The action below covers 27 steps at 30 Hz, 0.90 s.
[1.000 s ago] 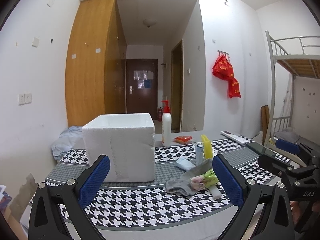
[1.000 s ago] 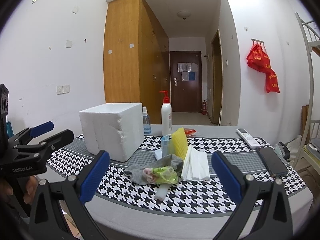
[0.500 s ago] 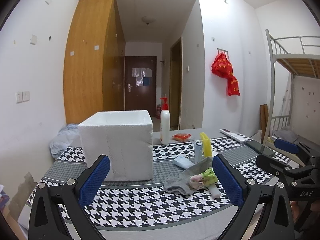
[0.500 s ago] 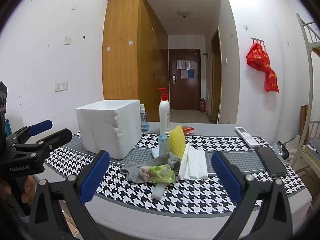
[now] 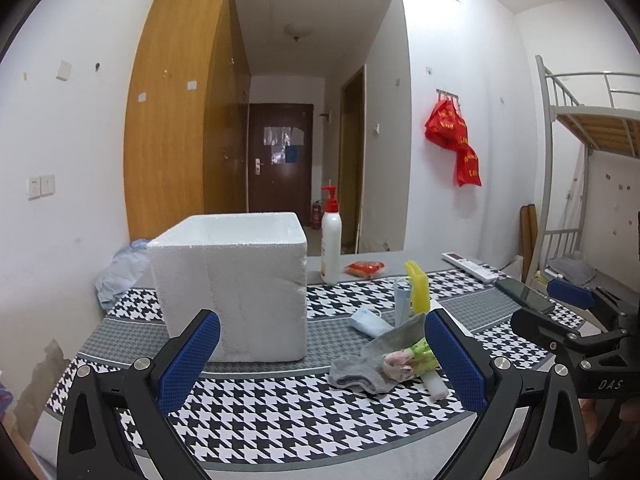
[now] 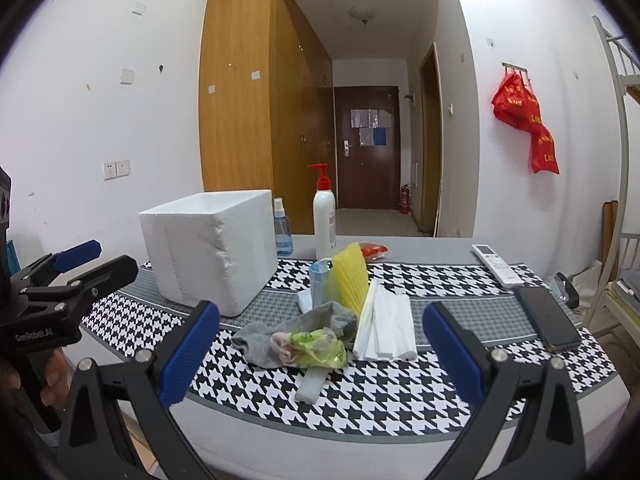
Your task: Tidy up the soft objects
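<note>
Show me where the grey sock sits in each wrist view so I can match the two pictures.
Left wrist view: the grey sock lies lower right of centre on the houndstooth cloth, just inside the right finger, right of the white foam box.
Right wrist view: the grey sock lies just below centre, between the fingers, right of and nearer than the box.
Shared landmark: the red-capped pump bottle behind the box.
</note>
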### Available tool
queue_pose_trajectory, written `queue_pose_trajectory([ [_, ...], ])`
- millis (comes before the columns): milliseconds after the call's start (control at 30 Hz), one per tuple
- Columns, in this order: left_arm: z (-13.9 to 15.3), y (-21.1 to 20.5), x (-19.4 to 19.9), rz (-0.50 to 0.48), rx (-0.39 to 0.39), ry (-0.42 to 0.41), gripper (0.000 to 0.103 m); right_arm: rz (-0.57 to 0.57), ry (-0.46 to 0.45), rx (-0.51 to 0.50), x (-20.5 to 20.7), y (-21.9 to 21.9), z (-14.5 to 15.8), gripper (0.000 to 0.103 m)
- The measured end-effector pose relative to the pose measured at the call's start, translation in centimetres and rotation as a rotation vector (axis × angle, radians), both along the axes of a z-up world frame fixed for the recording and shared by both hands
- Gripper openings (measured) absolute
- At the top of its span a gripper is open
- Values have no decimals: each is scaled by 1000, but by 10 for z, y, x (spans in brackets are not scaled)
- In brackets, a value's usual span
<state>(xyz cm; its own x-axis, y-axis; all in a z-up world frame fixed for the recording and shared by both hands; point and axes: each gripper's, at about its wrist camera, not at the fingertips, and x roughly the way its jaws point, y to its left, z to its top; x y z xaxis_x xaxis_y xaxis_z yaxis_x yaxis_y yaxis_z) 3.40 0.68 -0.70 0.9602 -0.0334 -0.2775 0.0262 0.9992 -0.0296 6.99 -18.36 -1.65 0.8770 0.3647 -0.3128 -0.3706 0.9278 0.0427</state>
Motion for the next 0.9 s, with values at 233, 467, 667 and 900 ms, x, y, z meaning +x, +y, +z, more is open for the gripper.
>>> queue_pose_trajectory([
  [233,-9,-5,17,-39,5,50,102,-14,51,-5,16,-5,-7,103],
  [467,-23,-12,35,-76,8,107,102,-38,99,-37,32,-7,-23,103],
  [667,-30,-18,46,-114,10,132,102,-48,126,-50,40,-10,-32,103],
  [900,-41,-22,61,-142,16,179,102,-40,147,-54,50,-11,-38,103],
])
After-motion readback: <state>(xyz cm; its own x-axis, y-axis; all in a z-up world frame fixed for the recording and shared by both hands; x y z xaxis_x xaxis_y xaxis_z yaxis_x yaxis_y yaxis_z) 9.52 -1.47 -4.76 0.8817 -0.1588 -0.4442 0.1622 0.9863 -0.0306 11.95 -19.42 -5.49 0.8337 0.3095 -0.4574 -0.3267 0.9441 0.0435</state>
